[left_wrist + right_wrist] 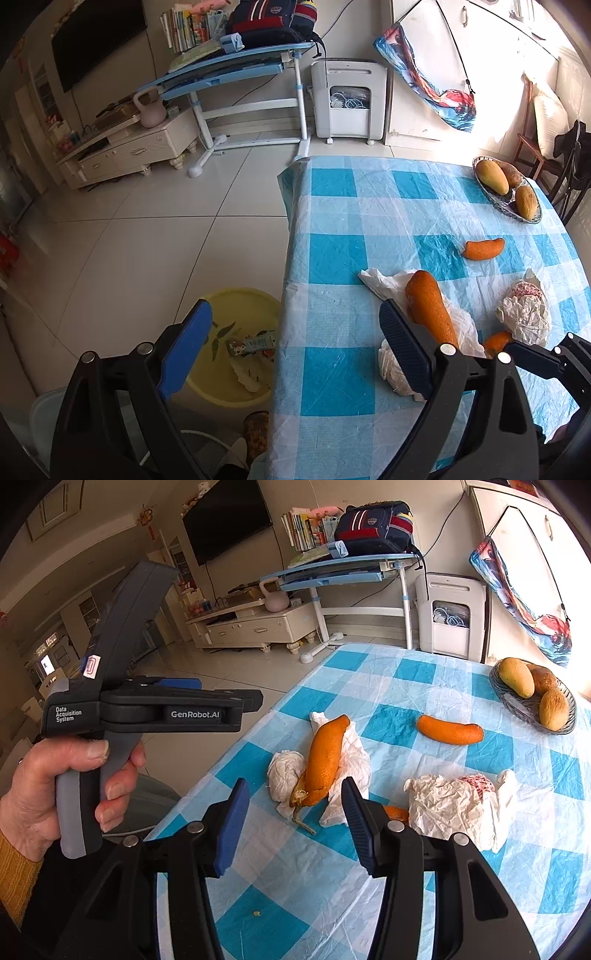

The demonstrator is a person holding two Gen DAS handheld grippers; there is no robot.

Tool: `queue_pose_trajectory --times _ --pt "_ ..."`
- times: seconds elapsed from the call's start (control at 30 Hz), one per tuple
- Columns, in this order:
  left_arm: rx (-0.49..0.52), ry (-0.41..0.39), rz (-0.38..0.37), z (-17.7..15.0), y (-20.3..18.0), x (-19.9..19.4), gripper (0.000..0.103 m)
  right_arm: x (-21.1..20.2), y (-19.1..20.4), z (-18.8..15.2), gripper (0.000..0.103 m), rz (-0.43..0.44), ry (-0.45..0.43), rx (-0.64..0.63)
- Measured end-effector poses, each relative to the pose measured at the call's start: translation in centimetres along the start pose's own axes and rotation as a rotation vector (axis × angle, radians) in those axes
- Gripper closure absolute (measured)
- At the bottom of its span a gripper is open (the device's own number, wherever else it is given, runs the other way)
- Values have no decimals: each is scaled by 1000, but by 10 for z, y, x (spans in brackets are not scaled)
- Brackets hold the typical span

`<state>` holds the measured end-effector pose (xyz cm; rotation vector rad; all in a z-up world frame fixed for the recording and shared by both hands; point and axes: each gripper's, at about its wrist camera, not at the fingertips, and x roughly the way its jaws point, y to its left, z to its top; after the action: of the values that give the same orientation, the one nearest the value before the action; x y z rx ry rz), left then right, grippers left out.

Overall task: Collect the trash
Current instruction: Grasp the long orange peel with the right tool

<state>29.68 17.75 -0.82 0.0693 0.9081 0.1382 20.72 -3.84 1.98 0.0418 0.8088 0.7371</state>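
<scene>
My left gripper is open and empty, straddling the table's left edge above a yellow basin on the floor that holds a snack wrapper and paper scraps. My right gripper is open over the checked tablecloth, with nothing between its fingers. Just beyond it a long orange peel lies on white tissue beside a tissue ball. A second peel lies farther back. Crumpled white paper sits at the right, a small peel piece half hidden beside it.
A glass bowl of mangoes stands at the table's far right corner. A hand holds the left gripper's handle at the left of the right wrist view. Across the tiled floor are a blue desk, a TV cabinet and a white appliance.
</scene>
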Motion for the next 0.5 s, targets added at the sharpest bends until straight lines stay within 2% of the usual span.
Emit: queue_pose_trajectory --times 0.2,0.27,0.33,0.5 --pt "-14 -14 -13 3 3 -5 14 37 -5 8 61 -55 96 5" --pt "-18 -16 -15 4 4 -5 14 46 -7 7 70 -65 126 0" --pt "-20 -14 -19 4 4 -5 14 47 -10 5 81 -60 128 5" --pt "-6 0 -19 3 0 -1 14 23 -13 2 85 -48 84 26"
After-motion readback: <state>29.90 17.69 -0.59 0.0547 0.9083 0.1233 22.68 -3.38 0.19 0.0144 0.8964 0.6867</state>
